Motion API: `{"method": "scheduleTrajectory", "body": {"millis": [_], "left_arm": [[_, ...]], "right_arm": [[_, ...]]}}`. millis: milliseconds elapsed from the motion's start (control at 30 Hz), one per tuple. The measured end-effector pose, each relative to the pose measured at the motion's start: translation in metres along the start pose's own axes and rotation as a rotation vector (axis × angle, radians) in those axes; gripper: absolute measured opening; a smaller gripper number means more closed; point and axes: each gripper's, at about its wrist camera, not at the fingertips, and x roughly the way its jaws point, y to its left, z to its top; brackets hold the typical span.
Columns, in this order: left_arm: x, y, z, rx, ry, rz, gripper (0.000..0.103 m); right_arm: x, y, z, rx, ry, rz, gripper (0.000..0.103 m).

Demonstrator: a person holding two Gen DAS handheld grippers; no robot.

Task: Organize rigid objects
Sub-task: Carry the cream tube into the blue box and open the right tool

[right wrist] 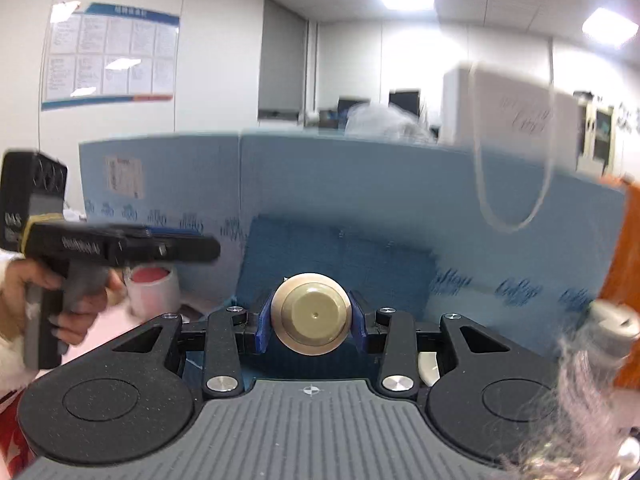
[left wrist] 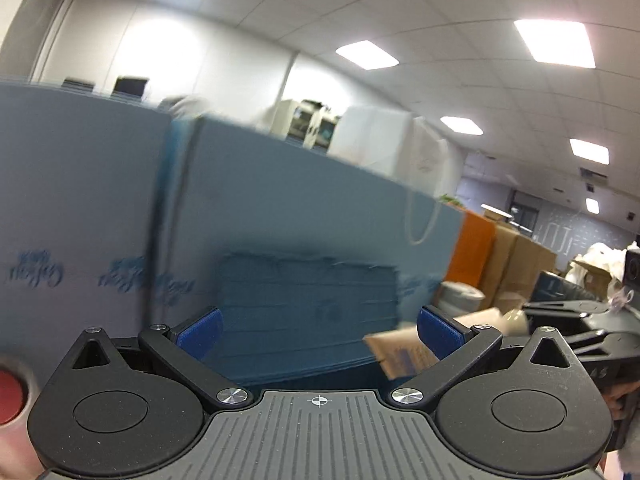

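Observation:
My right gripper (right wrist: 312,322) is shut on a beige round container with a domed lid (right wrist: 311,314), held end-on between the blue pads (right wrist: 264,324). My left gripper (left wrist: 318,330) is open and empty, its blue pads (left wrist: 200,330) wide apart; it also shows in the right wrist view (right wrist: 120,246), held by a hand at the left. A dark blue woven basket (left wrist: 308,312) stands ahead of both grippers, also in the right wrist view (right wrist: 340,256). A tan carton (left wrist: 400,350) lies by the left gripper's right finger. The right gripper shows at the right edge of the left wrist view (left wrist: 580,320).
Blue foam boards (left wrist: 80,208) wall off the back. A white cup with red inside (right wrist: 154,286) stands at the left, also in the left wrist view (left wrist: 10,396). A white paper bag (right wrist: 516,116) hangs over the board. An orange box (left wrist: 474,248), cardboard boxes and a grey capped bottle (right wrist: 612,328) are at the right.

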Motion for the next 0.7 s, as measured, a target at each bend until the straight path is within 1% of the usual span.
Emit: {"method": "scheduleTrajectory", "body": {"millis": [67, 167, 200, 267, 333, 367, 433, 467, 567, 633, 700], "left_arm": [[0.003, 0.014, -0.004, -0.027, 0.037, 0.008, 0.103], [0.004, 0.026, -0.007, -0.052, 0.054, 0.010, 0.103], [0.005, 0.028, -0.008, -0.054, 0.061, 0.002, 0.103], [0.005, 0.029, -0.007, -0.053, 0.063, -0.014, 0.103], [0.006, 0.030, -0.007, -0.055, 0.062, -0.017, 0.103], [0.006, 0.029, -0.007, -0.056, 0.063, -0.017, 0.103], [0.008, 0.029, -0.008, -0.057, 0.068, -0.011, 0.103], [0.010, 0.029, -0.008, -0.056, 0.071, -0.008, 0.103], [0.011, 0.029, -0.010, -0.051, 0.088, -0.004, 0.103], [0.012, 0.027, -0.011, -0.044, 0.093, -0.002, 0.103], [0.013, 0.023, -0.012, -0.029, 0.098, -0.006, 0.103]], "right_arm": [[0.024, -0.003, 0.001, 0.004, 0.056, 0.030, 0.036], [0.060, -0.004, 0.003, 0.014, 0.142, 0.067, 0.036], [0.070, -0.004, 0.002, 0.023, 0.167, 0.094, 0.036], [0.085, 0.000, -0.005, 0.054, 0.223, 0.174, 0.036], [0.100, -0.004, -0.012, 0.118, 0.283, 0.257, 0.036], [0.103, -0.004, -0.016, 0.149, 0.305, 0.273, 0.036], [0.117, -0.002, -0.021, 0.191, 0.361, 0.254, 0.036], [0.118, 0.002, -0.022, 0.201, 0.371, 0.238, 0.036], [0.121, 0.018, -0.018, 0.285, 0.392, 0.128, 0.036], [0.124, 0.022, -0.017, 0.356, 0.421, 0.082, 0.036], [0.127, 0.016, -0.019, 0.449, 0.425, 0.077, 0.038]]}}
